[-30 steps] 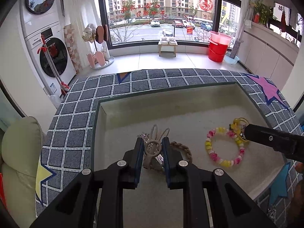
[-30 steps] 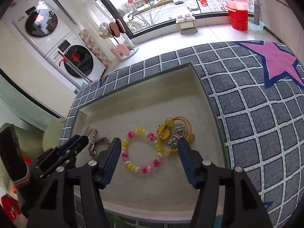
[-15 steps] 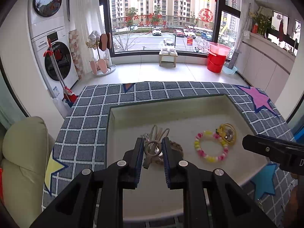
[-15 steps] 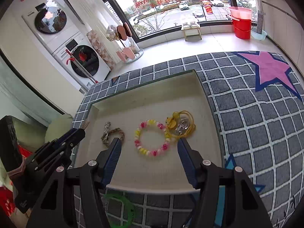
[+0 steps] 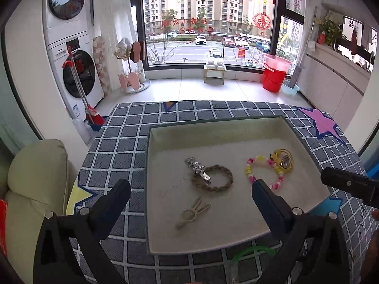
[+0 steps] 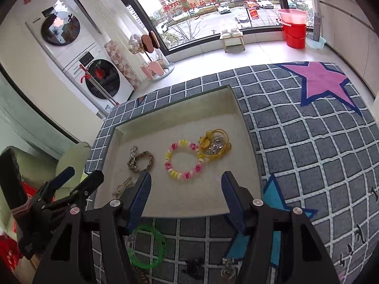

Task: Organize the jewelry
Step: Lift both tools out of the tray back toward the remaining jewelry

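Your left gripper (image 5: 190,195) has just sprung wide apart and grips nothing; its jaws hang above the near left part of the cream tray (image 5: 213,135), and the beige rabbit-shaped hair clip (image 5: 193,213) lies loose on the tray floor just below and between them, touching neither pad. A little beyond the clip, toward the middle of the tray, the silver hair clip (image 5: 197,171) rests across the left edge of the braided rope bracelet (image 5: 213,179). Further right sits the pink and yellow beaded bracelet (image 6: 183,159), and touching its far right side is the yellow hair tie (image 6: 214,148) with a small silver piece lying inside its loop. Your right gripper (image 6: 186,190) has also just been widening and is released with nothing between its blue pads (image 6: 142,196); it hovers over the tray's near edge, with the beaded bracelet just ahead of the gap. Outside the tray, on the grey checked mat (image 6: 308,153) beneath your right gripper, lie a green bangle (image 6: 148,248) and, to its right, a dark trinket (image 6: 193,266) and a silver one (image 6: 228,269)
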The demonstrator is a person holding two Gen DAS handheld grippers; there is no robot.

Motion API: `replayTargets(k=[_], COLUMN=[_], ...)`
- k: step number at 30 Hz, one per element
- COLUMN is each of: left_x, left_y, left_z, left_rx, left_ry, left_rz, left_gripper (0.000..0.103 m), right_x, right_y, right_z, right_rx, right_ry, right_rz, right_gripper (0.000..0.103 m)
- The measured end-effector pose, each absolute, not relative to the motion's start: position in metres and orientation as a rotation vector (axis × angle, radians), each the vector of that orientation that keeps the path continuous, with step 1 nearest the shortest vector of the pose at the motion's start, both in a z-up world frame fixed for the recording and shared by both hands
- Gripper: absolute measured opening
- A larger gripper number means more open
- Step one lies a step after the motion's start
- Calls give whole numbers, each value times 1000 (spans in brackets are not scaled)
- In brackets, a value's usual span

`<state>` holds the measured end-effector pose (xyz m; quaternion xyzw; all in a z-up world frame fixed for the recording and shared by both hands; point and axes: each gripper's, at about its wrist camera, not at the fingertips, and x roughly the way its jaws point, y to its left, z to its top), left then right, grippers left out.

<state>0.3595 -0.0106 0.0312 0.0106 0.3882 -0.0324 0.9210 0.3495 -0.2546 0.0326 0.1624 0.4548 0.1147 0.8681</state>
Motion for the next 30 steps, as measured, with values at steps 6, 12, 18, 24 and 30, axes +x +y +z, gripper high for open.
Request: replayTargets(k=[6,12,18,24,30], left_x=[340,311,282,254,231], left_y=[-8,-8,-1,0,-12], left_z=[37,45,40,19,2], left_rx=[23,50,55,46,32], left_ry=[791,779,794,878,914], left_rz=[-73,-92,-113,-176,-204], left_gripper=[103,103,103,103,103], right_x=[330,307,280,252,234], right_y=[-247,-248,-259,-270,-278], right_z=[47,60,62,53,35], right_rx=[250,256,292,317,322], right_ry=[888,839,868,906,958], right_rz=[208,200,220,219,193], right_gripper=[103,103,103,103,103])
